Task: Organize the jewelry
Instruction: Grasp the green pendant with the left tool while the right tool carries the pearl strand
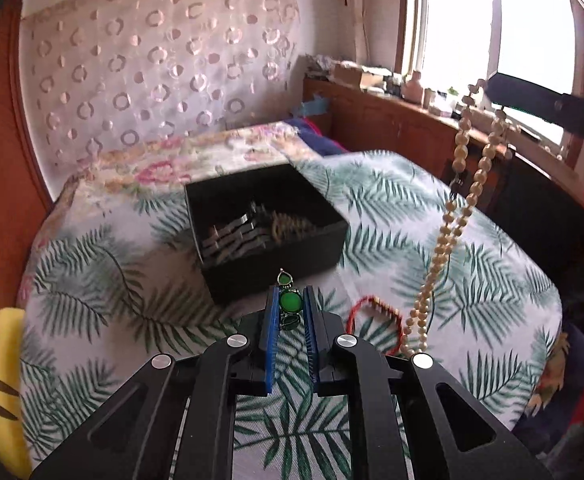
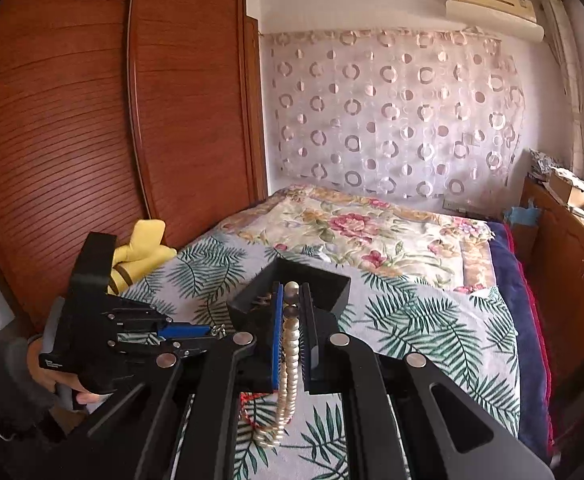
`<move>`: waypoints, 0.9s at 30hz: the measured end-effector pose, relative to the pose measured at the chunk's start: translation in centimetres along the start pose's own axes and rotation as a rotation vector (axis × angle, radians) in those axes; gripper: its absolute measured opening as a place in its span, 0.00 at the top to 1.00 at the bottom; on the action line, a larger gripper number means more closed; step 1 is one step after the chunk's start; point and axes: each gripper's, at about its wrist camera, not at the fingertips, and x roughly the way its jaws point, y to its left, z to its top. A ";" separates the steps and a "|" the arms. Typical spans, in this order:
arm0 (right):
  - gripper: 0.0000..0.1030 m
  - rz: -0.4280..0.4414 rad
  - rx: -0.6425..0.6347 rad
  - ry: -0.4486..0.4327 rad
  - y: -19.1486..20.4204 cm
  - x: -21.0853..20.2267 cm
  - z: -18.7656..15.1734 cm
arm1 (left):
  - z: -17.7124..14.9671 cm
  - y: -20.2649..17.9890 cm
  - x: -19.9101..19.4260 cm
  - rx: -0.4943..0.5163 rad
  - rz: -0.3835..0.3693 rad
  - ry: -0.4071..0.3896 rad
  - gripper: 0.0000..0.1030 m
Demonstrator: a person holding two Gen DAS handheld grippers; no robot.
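No brand or writing reads clearly anywhere; the small pale label on my left tool's body is too blurred. On the left, my left gripper (image 1: 290, 307) is clamped on a green-stone bracelet (image 1: 290, 301), pinched between the blue pads, its long axis running up and away from me toward the black box (image 1: 265, 227). That box sits open on the palm-print bedspread (image 1: 99, 280) with metal bands inside. A red bead bracelet (image 1: 376, 314) lies on the cloth just right of my jaws. Further right, my right gripper (image 2: 292, 308) is closed on a pearl necklace (image 2: 289, 364), which hangs straight down in a doubled strand, its lower end near the red beads.
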 end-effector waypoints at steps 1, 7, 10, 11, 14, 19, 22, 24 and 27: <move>0.92 0.002 0.000 -0.004 0.0 0.0 0.2 | 0.4 0.1 -0.3 -0.001 0.003 -0.011 0.90; 0.92 0.002 -0.003 -0.020 0.1 0.5 2.4 | 2.5 0.5 -1.3 -0.005 0.021 -0.060 0.90; 0.92 0.002 -0.002 -0.027 0.0 0.9 3.4 | 3.6 0.8 -1.7 -0.010 0.029 -0.082 0.90; 0.92 0.001 -0.005 -0.029 -0.1 1.0 3.8 | 3.9 0.8 -1.8 -0.012 0.032 -0.089 0.90; 0.92 -0.007 -0.014 -0.036 0.1 1.6 5.2 | 5.1 1.4 -2.2 -0.023 0.042 -0.113 0.90; 0.92 -0.015 -0.017 -0.039 -0.1 2.8 7.3 | 6.6 2.2 -2.3 -0.044 0.059 -0.140 0.90; 0.92 -0.021 -0.018 -0.039 -0.2 3.6 8.3 | 7.1 2.7 -2.1 -0.055 0.070 -0.146 0.89; 0.92 -0.023 -0.021 -0.037 -0.2 3.7 8.4 | 7.4 2.9 -1.8 -0.058 0.080 -0.145 0.90; 0.92 -0.029 -0.018 -0.034 -0.4 4.2 9.0 | 7.6 3.2 -1.3 -0.061 0.088 -0.140 0.89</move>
